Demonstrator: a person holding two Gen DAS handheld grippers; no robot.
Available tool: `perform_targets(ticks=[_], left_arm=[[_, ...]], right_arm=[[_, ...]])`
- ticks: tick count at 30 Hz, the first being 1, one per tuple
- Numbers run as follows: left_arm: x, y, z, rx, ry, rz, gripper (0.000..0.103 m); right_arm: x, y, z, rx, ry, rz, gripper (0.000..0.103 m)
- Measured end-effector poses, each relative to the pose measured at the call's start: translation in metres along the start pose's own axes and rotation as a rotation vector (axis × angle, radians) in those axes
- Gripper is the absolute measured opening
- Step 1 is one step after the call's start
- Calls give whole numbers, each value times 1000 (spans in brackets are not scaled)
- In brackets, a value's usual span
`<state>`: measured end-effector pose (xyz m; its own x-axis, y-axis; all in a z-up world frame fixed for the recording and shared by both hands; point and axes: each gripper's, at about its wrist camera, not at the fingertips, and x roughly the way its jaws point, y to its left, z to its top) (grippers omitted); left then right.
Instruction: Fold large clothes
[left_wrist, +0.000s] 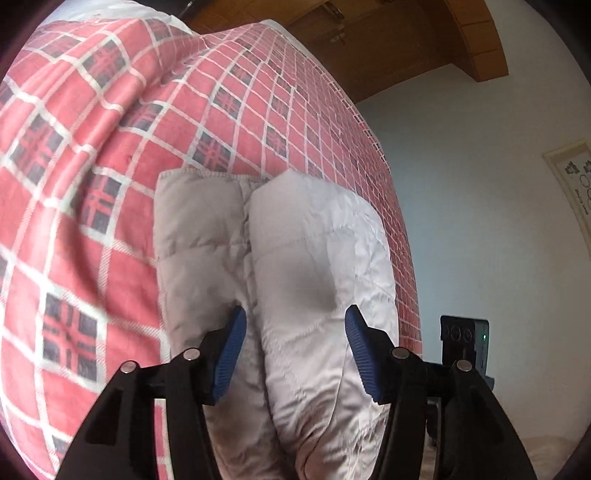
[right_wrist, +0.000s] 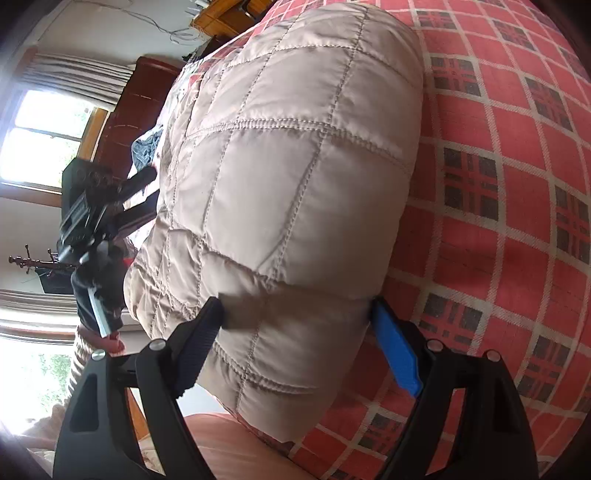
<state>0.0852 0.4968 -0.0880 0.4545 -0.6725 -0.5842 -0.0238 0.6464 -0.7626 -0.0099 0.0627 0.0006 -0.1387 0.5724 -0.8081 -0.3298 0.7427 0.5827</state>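
Observation:
A pale beige quilted jacket (left_wrist: 314, 258) lies folded into a thick bundle on a bed with a red plaid blanket (left_wrist: 92, 166). My left gripper (left_wrist: 297, 332) is shut on one puffy fold. One blue pad sits in the crease between two folds and the other presses the outer side. In the right wrist view the jacket (right_wrist: 295, 166) fills the middle, and my right gripper (right_wrist: 295, 317) clamps its near end, jaws wide with the padding filling the gap. The left gripper (right_wrist: 92, 221) shows blurred at the jacket's far left side.
The red plaid blanket (right_wrist: 517, 184) covers the bed around the jacket. A dark wooden headboard (right_wrist: 125, 122), a window (right_wrist: 40, 129) and a blue garment (right_wrist: 146, 151) lie beyond. A pale wall (left_wrist: 480, 184) and wooden furniture (left_wrist: 388, 44) sit past the bed's edge.

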Motion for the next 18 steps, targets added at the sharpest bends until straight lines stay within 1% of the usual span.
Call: perform_targets(ticks=[1,2,3,4,5,8,10,11,13,15,17,18], left_arm=[[4,-5,3,2,-6,-16,43],[6,-9,5,15,-9,-31,25],[6,-16,5,37,-15,-54,17],[6,-25,4,51,-30,-68,12],[0,-31,3,60,-52,-90,9],[-26,-41,-6,68,-114,-164,7],[-40,-32,-14,47,-139,-168,6],[-43,-22,-18,28,-137,-158,6],[-37,1,-20,-33,-118,-113,6],[-23,25,-27,-53,-85,-30,6],[-10,43,-30,-94,-76,-38,7],[-3,49,-31,-115,-75,-47,7]], right_arm=[[-1,-1,-1,2,-2,0,82],[-3,-4,-1,4,-5,-2,82],[-4,-5,-1,5,-9,-7,82],[-5,-7,-1,5,-14,-9,82],[-7,-9,-2,6,-17,-7,82],[-10,-10,-4,1,-28,7,82],[-11,-9,-4,-5,-33,16,82],[-10,-9,-5,-8,-32,20,82],[-4,-7,-4,-12,-23,22,82],[3,-9,-4,-10,-6,27,82],[8,-7,-3,-10,7,36,82],[10,-5,-2,-17,7,25,82]])
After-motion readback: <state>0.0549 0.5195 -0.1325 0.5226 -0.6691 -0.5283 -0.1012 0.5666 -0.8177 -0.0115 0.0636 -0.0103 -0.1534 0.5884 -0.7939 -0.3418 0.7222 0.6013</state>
